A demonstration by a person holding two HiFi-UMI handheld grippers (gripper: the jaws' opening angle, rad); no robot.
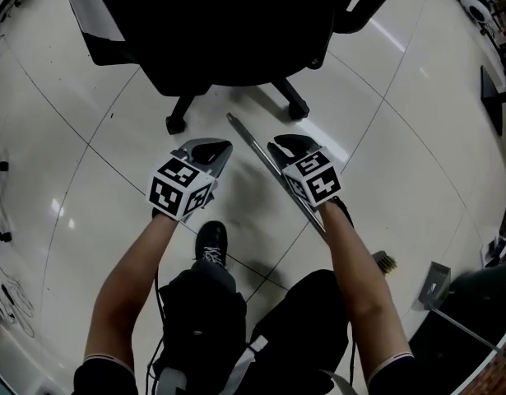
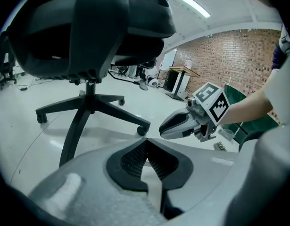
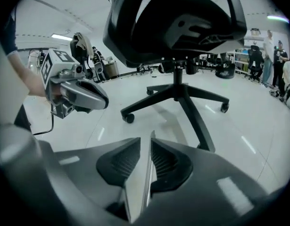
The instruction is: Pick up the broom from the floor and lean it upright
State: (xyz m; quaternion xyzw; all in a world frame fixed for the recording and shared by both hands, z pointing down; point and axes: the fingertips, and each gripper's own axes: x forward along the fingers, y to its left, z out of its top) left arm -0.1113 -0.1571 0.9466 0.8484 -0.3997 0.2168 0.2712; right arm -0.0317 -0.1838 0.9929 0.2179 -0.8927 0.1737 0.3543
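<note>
Broom point(image 1: 249, 142) flat on floor point(image 1: 96, 179), handle tip by chair point(image 1: 228, 31) base, brush end point(image 1: 385, 262) well away from chair. R tongs point(image 1: 282, 147) open, astride handle. L tongs point(image 1: 220, 148) closed, empty, same side of chair. Judgement: centre rod btwn pads, clamp firm; brush end likely heavy, will pivot.

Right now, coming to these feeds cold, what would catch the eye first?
The black office chair fills the top of the head view, its wheeled base just ahead of both grippers. The metal broom handle lies slanted on the white tiled floor, running between the parted jaws of the right gripper, not pinched. The left gripper sits beside it, jaws together and empty.
</note>
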